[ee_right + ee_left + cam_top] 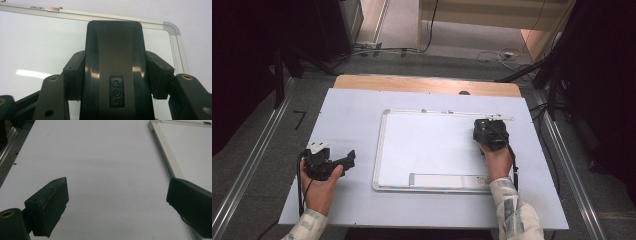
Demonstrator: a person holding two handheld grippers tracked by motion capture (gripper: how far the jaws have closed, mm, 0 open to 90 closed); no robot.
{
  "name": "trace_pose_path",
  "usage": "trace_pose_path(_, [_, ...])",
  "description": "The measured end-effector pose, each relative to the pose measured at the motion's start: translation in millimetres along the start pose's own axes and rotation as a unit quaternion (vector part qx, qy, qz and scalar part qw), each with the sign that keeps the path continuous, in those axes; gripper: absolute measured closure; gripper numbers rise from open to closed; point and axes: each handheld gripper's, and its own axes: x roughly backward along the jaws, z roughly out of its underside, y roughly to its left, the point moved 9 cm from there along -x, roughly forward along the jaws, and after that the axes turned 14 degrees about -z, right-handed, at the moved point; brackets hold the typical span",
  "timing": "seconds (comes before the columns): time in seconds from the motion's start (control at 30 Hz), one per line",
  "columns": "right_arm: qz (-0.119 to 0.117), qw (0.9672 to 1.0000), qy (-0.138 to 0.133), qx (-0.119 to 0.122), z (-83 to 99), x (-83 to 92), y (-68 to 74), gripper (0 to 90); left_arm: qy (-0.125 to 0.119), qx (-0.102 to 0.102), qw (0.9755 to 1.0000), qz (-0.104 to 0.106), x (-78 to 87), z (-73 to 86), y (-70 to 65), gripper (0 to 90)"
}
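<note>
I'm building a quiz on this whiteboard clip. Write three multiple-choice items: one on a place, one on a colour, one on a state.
1. Where is the right tool?
A. Over the whiteboard's far right corner
B. On the floor
C. Beside the left hand

2. What colour is the eraser in the right tool?
A. Red
B. Black
C. Yellow

3. How do the left tool's jaws stand?
A. Shut on a marker
B. Shut on the whiteboard frame
C. Open, nothing between them

Answers:
1 A: the high view shows it above that corner.
2 B: the right gripper view shows a black body pinched between the jaws.
3 C: the left gripper view shows bare table between them.
</note>
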Motion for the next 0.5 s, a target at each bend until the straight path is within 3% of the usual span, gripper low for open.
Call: trace_pose_path(0.5, [0.007, 0.9999, -0.002, -0.008, -0.4, 0.5, -11.2, 38.0, 0.001, -0.001, 1.0, 0.0, 0.1, 0.2, 0.3, 4.7])
